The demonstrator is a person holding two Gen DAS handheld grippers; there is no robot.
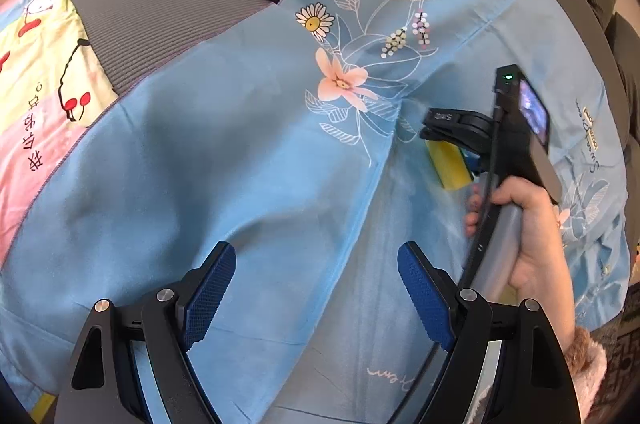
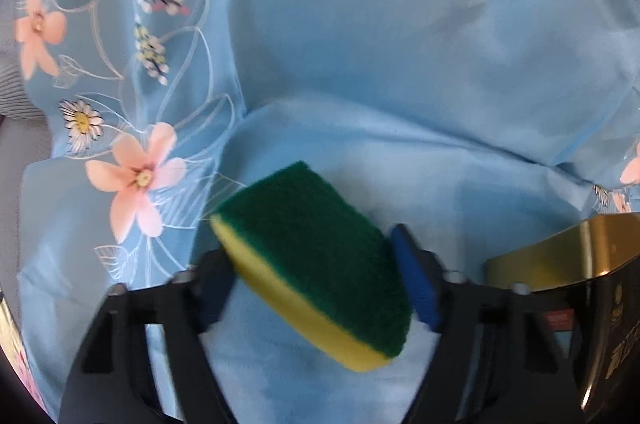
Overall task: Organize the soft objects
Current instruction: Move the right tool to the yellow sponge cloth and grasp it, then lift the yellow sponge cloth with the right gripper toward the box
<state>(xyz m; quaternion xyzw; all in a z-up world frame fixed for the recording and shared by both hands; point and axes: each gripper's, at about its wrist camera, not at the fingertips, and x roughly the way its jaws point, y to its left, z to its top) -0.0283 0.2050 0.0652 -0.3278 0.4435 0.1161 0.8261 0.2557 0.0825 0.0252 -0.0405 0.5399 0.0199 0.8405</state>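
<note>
From the left wrist view, the left gripper [image 1: 316, 298] is seen with fingers wide apart and empty above the blue floral sheet [image 1: 240, 164], which is spread over a grey sofa [image 1: 168, 0]. The sponge [image 1: 450, 164] is seen under the right gripper [image 1: 430, 128], towards the sheet's right edge.

From the right wrist view, the sponge [image 2: 316, 264] lies between the fingers of the right gripper [image 2: 316, 288]. Whether the pads already press it cannot be told. A squeeze on both sides should be confirmed before lifting.

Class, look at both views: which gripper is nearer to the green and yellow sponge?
Right. The right gripper has the sponge between its fingers; the left gripper hovers over bare blue cloth, well apart from it.
</note>
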